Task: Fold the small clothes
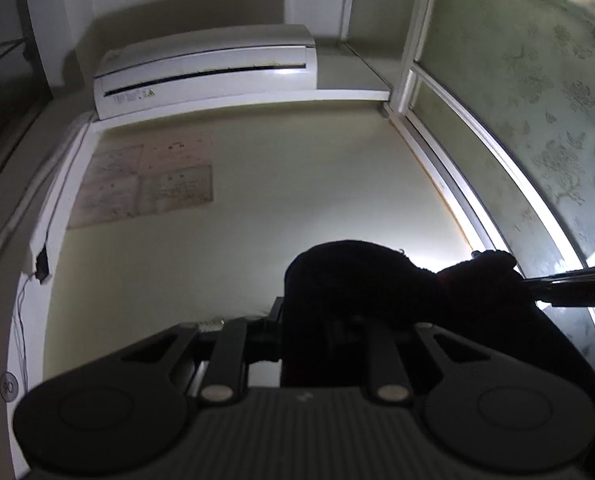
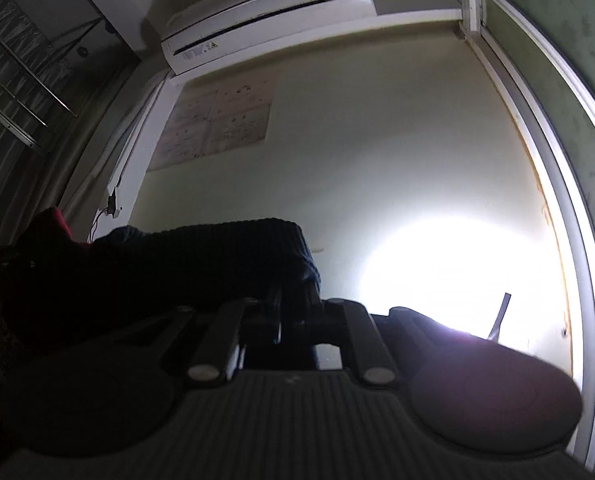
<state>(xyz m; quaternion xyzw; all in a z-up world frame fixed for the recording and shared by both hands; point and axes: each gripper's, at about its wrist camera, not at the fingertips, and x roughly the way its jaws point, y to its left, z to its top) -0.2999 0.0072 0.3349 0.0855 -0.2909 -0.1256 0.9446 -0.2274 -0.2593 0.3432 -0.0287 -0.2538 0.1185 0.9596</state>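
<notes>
The dark, ribbed knitted garment with a red patch at one end (image 2: 201, 256) hung stretched between the two grippers, lifted up in front of the pale cream wall (image 1: 297, 208) and well below the white wall-mounted air conditioner (image 1: 205, 68), which serves here as the landmark. The left gripper (image 1: 317, 320) had its jaws pressed nearly together, pinching one end of the cloth; the right gripper (image 2: 293, 312) did likewise on the other end, so the garment's long axis ran sideways from one gripper to the other, roughly parallel to the air conditioner's front. In the left wrist view the cloth bulged directly ahead of the fingers and trailed away to the right, where the tip of the right gripper showed; in the right wrist view it stretched off to the left, away from the side of the unit nearest the white-framed window with patterned frosted glass (image 1: 537, 128). Both hands seemed equally close to the garment, each at its own end. Both cameras pointed upward, so any surface under the cloth was hidden. The room ahead, between the cloth and the wall below the air conditioner, looked open, and the next move was probably to lower the garment flat or bring the ends together.
</notes>
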